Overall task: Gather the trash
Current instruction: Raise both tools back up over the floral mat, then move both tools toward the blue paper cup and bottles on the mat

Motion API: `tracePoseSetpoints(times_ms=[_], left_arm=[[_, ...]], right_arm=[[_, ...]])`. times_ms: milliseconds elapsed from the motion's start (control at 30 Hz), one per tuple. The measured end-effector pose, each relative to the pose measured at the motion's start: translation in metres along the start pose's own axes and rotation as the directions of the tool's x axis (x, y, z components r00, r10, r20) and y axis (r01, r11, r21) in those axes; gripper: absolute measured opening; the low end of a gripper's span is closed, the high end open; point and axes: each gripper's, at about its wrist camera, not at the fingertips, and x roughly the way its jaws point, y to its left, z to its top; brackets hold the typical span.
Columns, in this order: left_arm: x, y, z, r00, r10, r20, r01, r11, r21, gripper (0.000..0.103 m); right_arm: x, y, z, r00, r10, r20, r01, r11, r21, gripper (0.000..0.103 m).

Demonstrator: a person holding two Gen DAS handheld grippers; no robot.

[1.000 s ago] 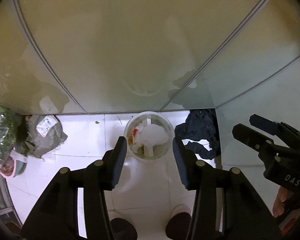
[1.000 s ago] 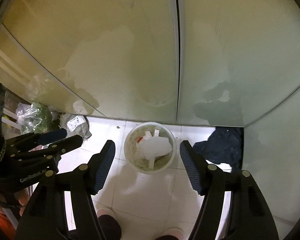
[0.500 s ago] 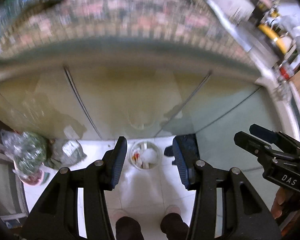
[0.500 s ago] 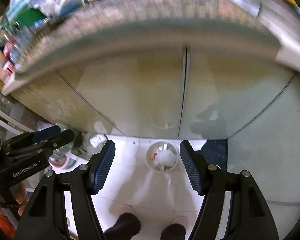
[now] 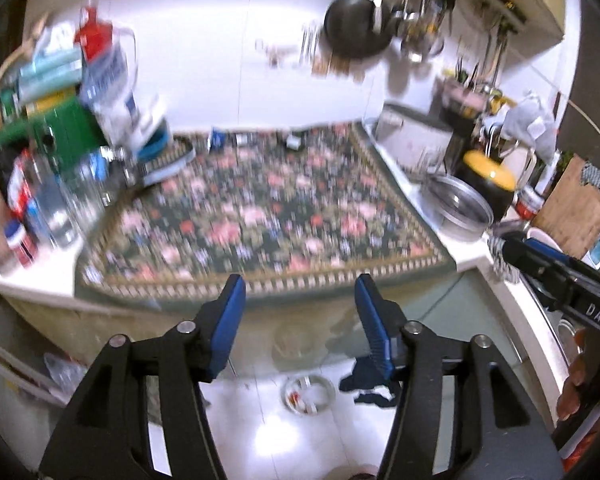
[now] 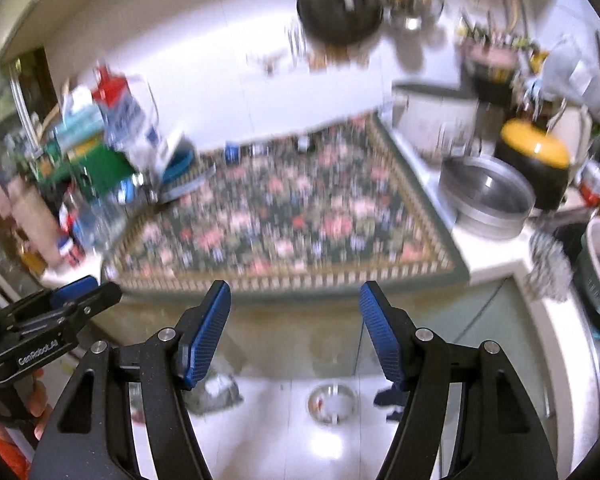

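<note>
Down on the white floor, the trash bin [image 5: 309, 393] sits by a dark cloth [image 5: 370, 386]. My left tool [image 5: 300, 312] is opening with nothing in it. My right tool [image 6: 296, 320] is apart and empty. Both point at the flowery worktop [image 5: 260, 216].

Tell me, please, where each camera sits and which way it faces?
Left wrist: on the left gripper, looking down over the counter's floral mat; the right gripper and a hand show.
Right wrist: on the right gripper, same aim; the left gripper shows.
Shared: mat, floor bin, hanging pan.
</note>
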Motion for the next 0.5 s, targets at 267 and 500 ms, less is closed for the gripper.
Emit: tracePoseSetpoints(times_ms=[267,500], left_arm=[[-0.014,0.008,0.049,0.992,0.029,0.12,-0.03,1.0,0.006,0.063],[0.027,-0.002,0.095,0.981,0.103,0.166,-0.101,0.995,-0.024,0.065]], right_arm=[[-0.012,0.012,0.042,0.988,0.009,0.154,-0.005,1.0,-0.028,0.064],[0.026,-0.009,0.079,0.98,0.073,0.187,-0.06,0.996,-0.072,0.064]])
